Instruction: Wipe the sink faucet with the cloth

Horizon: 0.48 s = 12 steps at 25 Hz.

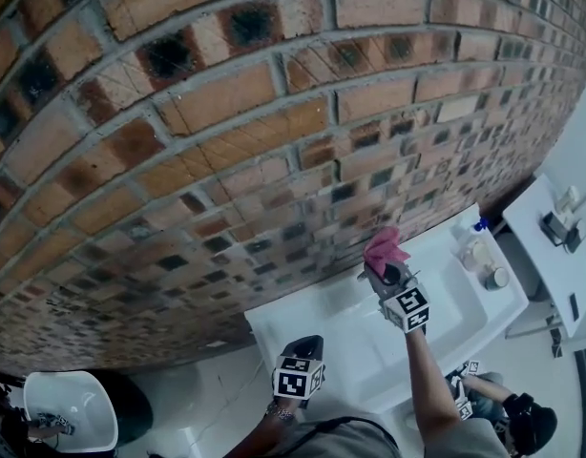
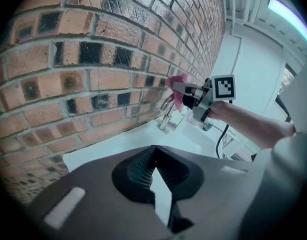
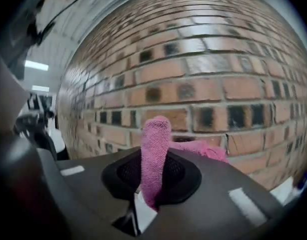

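1. Head view: A red and dark brick wall (image 1: 226, 113) fills the upper part. Below it, one white sink (image 1: 360, 351) sits against the wall. The right tongs (image 1: 388, 273) reach over the back of the basin, closed on one pink cloth (image 1: 385, 246) bunched at their tip. The cloth mostly hides the faucet from here. The left tongs (image 1: 303, 346) hang at the sink's front left rim, well apart from the cloth. A few small bottles (image 1: 476, 253) stand at the sink's right end, too small to count surely. A second sink (image 1: 73, 418) shows at the lower left.

2. Left gripper view: This view looks across the white surface toward the wall. One chrome faucet (image 2: 168, 118) stands upright beside the bricks. The cloth (image 2: 179, 91) hangs directly above its top, though I cannot tell whether the two touch. The right tongs (image 2: 192, 91) come in from the right. The left tongs (image 2: 153, 154) have their jaws together with nothing between them.

3. Right gripper view: Only bricks lie ahead. The right tongs (image 3: 152, 184) pinch a fold of the cloth (image 3: 154, 149), which stands up between the jaws, with the rest draped to the right. The faucet is out of sight, so it probably lies below the tongs. The right tongs are much the nearer. The wipe likely means going down along the faucet's upright length.
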{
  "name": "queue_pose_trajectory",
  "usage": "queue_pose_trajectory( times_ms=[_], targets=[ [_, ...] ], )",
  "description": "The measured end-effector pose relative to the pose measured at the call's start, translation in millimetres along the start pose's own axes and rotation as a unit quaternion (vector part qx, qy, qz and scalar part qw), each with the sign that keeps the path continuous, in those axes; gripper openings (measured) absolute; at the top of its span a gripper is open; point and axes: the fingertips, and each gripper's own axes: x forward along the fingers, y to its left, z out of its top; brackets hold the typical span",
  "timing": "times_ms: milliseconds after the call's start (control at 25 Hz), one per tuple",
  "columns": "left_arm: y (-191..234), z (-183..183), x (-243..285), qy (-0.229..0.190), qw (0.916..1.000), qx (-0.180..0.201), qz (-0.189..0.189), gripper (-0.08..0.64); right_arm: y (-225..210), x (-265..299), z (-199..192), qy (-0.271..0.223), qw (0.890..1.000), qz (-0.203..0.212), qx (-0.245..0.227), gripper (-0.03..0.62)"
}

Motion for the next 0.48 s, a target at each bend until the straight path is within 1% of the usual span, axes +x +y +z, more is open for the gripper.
queue_pose_trajectory(
  times_ms=[40, 80, 120, 160, 200, 240, 280, 320, 400, 480],
  targets=[
    [-0.3, 1.4, -0.8, -0.002, 1.0, 0.002, -0.001, 0.02, 15.2, 6.4, -8.0, 0.025, 0.998, -0.002, -0.051, 0.046],
    [-0.2, 3.1, -2.4, -0.005, 1.0, 0.003, -0.002, 0.02, 29.1, 13.4, -18.9, 0.051, 0.994, -0.002, -0.092, 0.046],
    [-0.2, 4.8, -4.9, -0.008, 1.0, 0.004, -0.002, 0.02, 41.3, 20.7, -33.3, 0.079, 0.989, 0.0, -0.122, 0.046],
    [-0.5, 6.5, -8.4, -0.012, 0.9999, 0.005, -0.003, 0.02, 51.5, 27.5, -49.9, 0.108, 0.984, 0.002, -0.142, 0.046],
    [-1.4, 8.2, -12.7, -0.016, 0.9998, 0.006, -0.004, 0.02, 58.9, 32.5, -66.8, 0.133, 0.979, 0.002, -0.151, 0.046],
    [-2.7, 9.7, -17.8, -0.021, 0.9997, 0.008, -0.006, 0.02, 62.9, 34.6, -81.9, 0.154, 0.977, 0.0, -0.147, 0.044],
    [-4.1, 10.8, -23.6, -0.026, 0.9996, 0.01, -0.007, 0.02, 63.5, 32.9, -93.8, 0.167, 0.977, -0.006, -0.13, 0.042],
    [-5.2, 11.2, -29.9, -0.032, 0.9994, 0.011, -0.008, 0.02, 61.1, 27.9, -102.5, 0.173, 0.98, -0.016, -0.102, 0.04],
    [-5.3, 7.4, -43.2, -0.039, 0.9991, 0.011, -0.009, 0.02, 51.9, 10.2, -111.9, 0.169, 0.984, -0.042, -0.023, 0.041],
    [-4.3, -1.3, -55.2, -0.041, 0.9991, 0.006, -0.012, 0.02, 44.1, -14.3, -112.7, 0.153, 0.983, -0.071, 0.068, 0.041]
  ],
)
